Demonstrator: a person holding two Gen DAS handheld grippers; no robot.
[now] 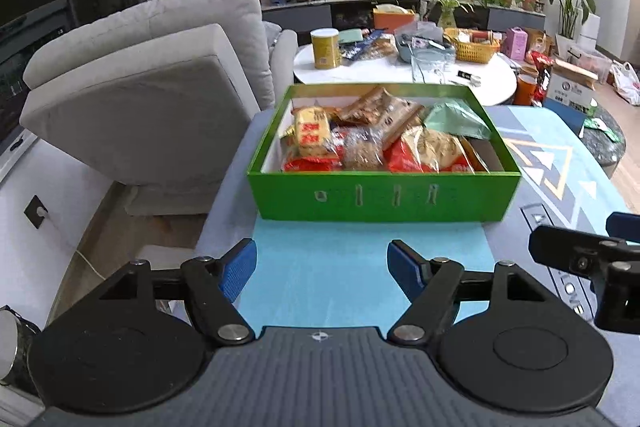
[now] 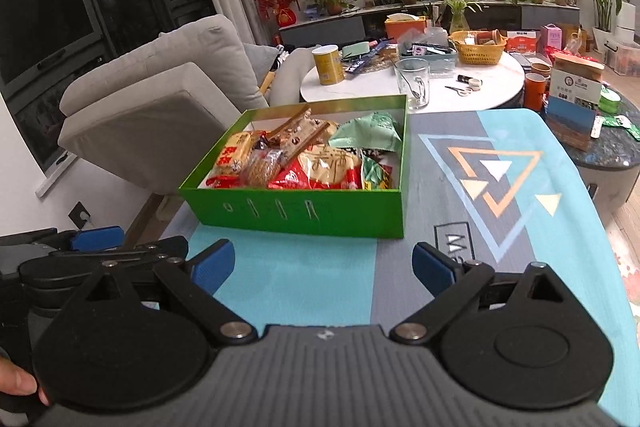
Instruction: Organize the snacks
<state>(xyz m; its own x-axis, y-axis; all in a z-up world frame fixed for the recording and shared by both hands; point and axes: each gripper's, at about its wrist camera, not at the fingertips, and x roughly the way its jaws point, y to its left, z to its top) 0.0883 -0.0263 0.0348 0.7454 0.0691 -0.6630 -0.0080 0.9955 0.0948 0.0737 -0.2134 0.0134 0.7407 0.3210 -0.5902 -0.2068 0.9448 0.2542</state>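
A green open box sits on a blue patterned mat, filled with several snack packets: a yellow one, red ones and a pale green bag. My left gripper hovers a little in front of the box's near wall, open, with only mat between its blue pads. My right gripper stands open too, in front of the box's right half, holding nothing. Each gripper shows at the edge of the other's view.
A grey sofa stands left of the mat table. Behind the box a round white table carries a yellow tin, a glass mug, a wicker basket and clutter. Boxes and potted plants fill the right and back.
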